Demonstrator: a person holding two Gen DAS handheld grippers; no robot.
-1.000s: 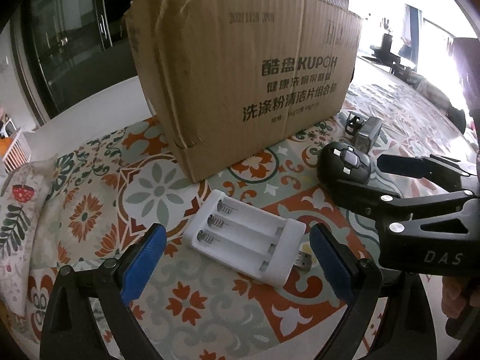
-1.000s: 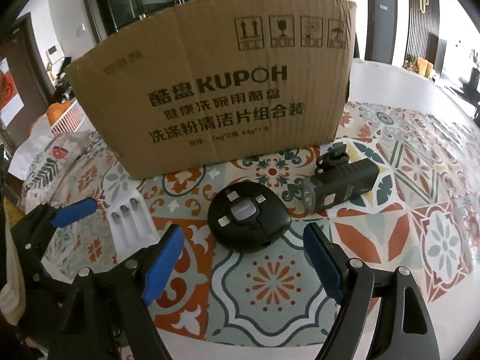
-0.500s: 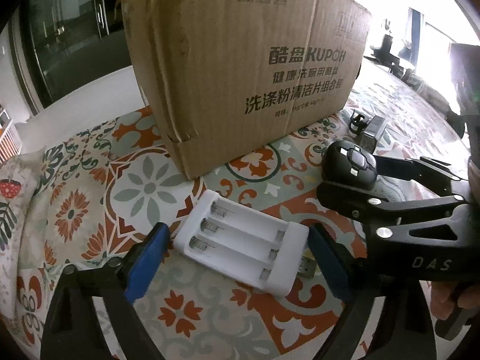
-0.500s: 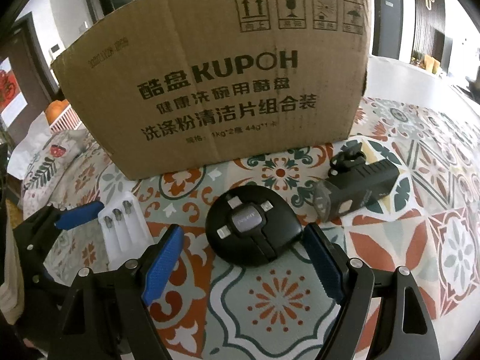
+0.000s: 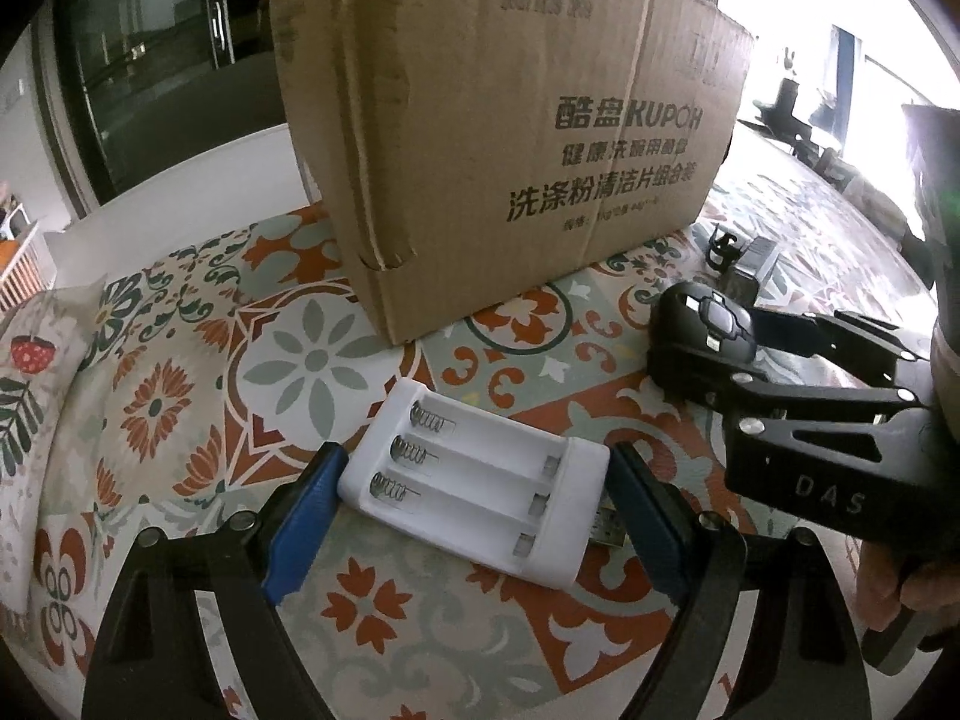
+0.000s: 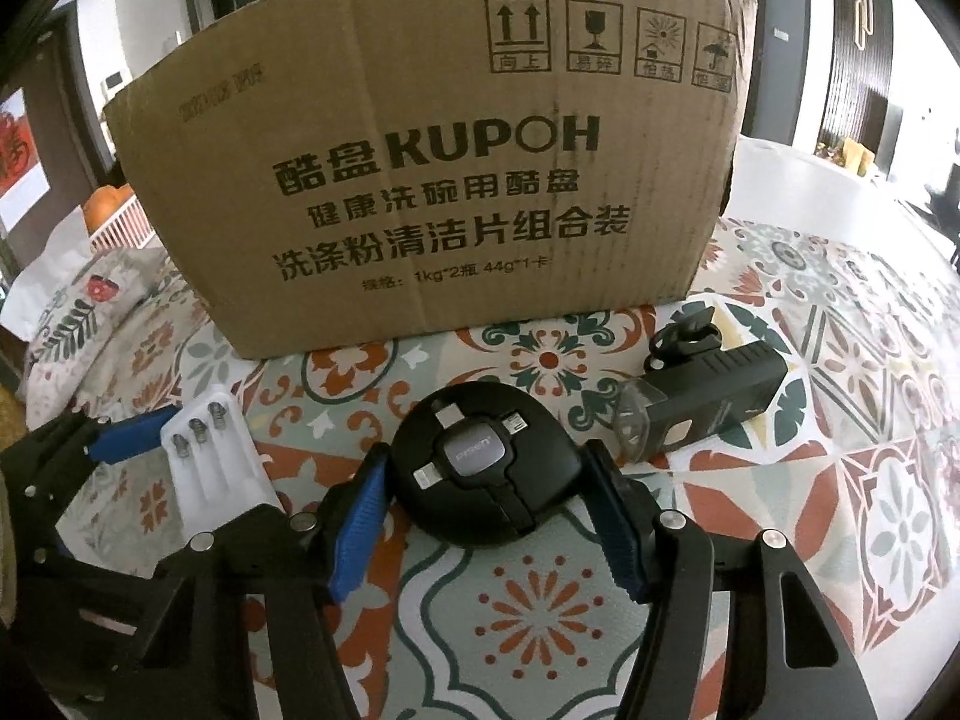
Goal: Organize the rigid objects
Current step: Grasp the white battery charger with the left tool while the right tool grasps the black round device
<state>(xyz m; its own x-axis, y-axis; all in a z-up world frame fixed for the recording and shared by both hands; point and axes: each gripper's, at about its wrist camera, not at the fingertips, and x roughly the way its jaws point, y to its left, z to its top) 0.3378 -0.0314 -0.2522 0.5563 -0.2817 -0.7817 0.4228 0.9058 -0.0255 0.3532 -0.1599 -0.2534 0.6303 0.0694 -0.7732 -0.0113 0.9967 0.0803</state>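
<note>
A white three-slot battery charger point(image 5: 474, 489) lies on the patterned tablecloth between the blue pads of my left gripper point(image 5: 474, 516); the pads sit at its two ends, open around it. It also shows in the right wrist view point(image 6: 213, 462). A round black cable adapter disc point(image 6: 489, 474) lies between the pads of my right gripper point(image 6: 486, 522), which is open with the pads close to its sides. The disc also shows in the left wrist view point(image 5: 708, 324). A black bike light point(image 6: 702, 405) lies to the disc's right.
A large brown cardboard box point(image 6: 432, 198) printed KUPOH stands just behind the objects; it also shows in the left wrist view point(image 5: 510, 138). The patterned tablecloth point(image 6: 840, 480) stretches to the right. A floral cushion point(image 5: 24, 384) lies at the left.
Both grippers have moved forward and lower. The charger now sits between the left pads and the disc between the right pads, with the pads closer to the objects.
</note>
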